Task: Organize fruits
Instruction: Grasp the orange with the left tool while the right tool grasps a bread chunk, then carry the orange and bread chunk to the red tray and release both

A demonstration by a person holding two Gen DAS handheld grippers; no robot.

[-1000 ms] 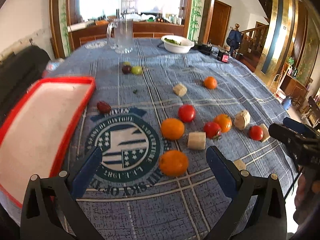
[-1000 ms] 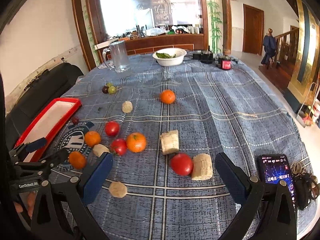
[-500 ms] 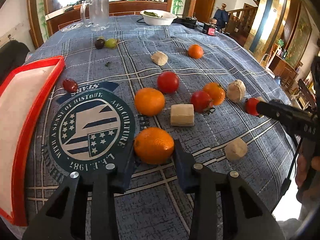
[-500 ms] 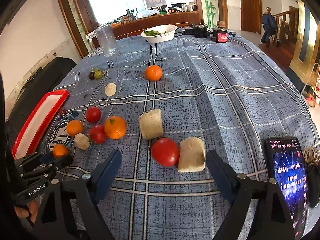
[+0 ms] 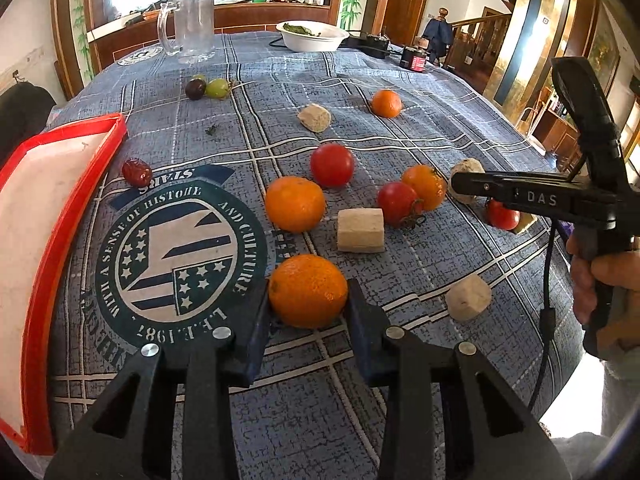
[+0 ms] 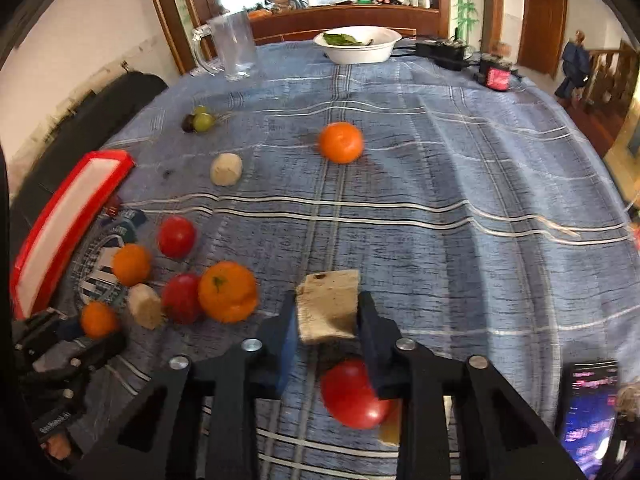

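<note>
My left gripper [image 5: 309,294] is shut on an orange [image 5: 308,280] resting on the blue cloth, one pad on each side. My right gripper [image 6: 327,308] has its jaws closed on a beige chunk [image 6: 328,298], with both pads touching it; a red tomato [image 6: 354,394] lies just under its right finger. In the left wrist view the right gripper [image 5: 460,184] reaches in from the right, held by a hand. A red-rimmed tray [image 5: 66,216] sits at the left table edge. Oranges, tomatoes and beige chunks are scattered in between.
A second orange [image 5: 295,204], a tomato [image 5: 332,165], a date [image 5: 137,172] and grapes [image 5: 208,88] lie on the cloth. A glass mug [image 5: 192,26] and a white bowl [image 5: 312,36] stand at the back. A phone [image 6: 588,408] lies at the right.
The left gripper dropped onto the nearest orange, shut on it, then kept still. The right gripper moved forward past the tomato and closed on the beige chunk.
</note>
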